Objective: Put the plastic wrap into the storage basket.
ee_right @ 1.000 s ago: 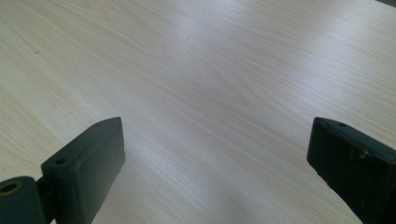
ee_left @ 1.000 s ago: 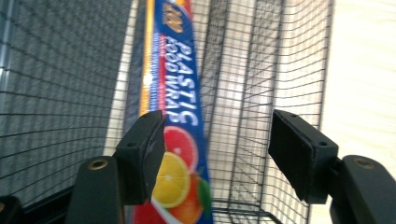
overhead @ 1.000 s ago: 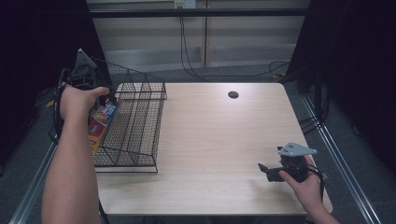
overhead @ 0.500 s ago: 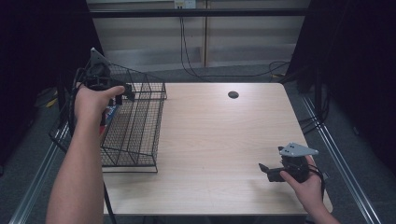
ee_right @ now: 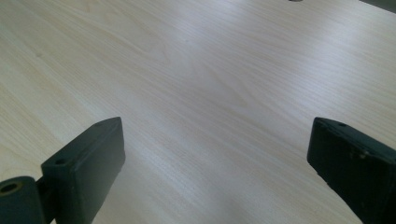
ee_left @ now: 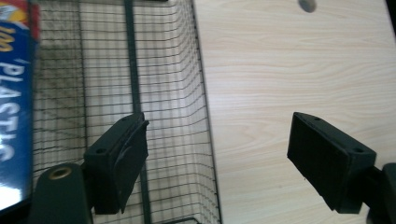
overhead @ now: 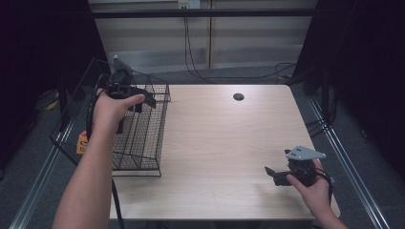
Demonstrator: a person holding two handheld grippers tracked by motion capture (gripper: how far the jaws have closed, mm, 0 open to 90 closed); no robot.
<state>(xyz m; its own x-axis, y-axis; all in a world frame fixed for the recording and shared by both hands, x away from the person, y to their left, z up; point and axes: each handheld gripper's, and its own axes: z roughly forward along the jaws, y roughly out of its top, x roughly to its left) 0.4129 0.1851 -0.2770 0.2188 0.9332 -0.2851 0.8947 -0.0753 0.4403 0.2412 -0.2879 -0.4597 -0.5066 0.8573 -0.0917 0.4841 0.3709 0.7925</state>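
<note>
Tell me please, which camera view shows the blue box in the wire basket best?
The left gripper view: the blue box is close, with big white letters readable along its side, though cropped at the frame's left edge. In the high view, just an orange-yellow corner of it peeks out beside the forearm, behind the wire basket. The right gripper view looks at table wood.

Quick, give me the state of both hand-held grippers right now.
Left hand-held gripper: open, jaws just been opening, nothing between them, above the wire basket.
Right hand-held gripper: open, empty, over the table.

Blue plastic-wrap box (ee_left: 14,107) upright inside black wire basket (overhead: 143,138), table's left edge
</note>
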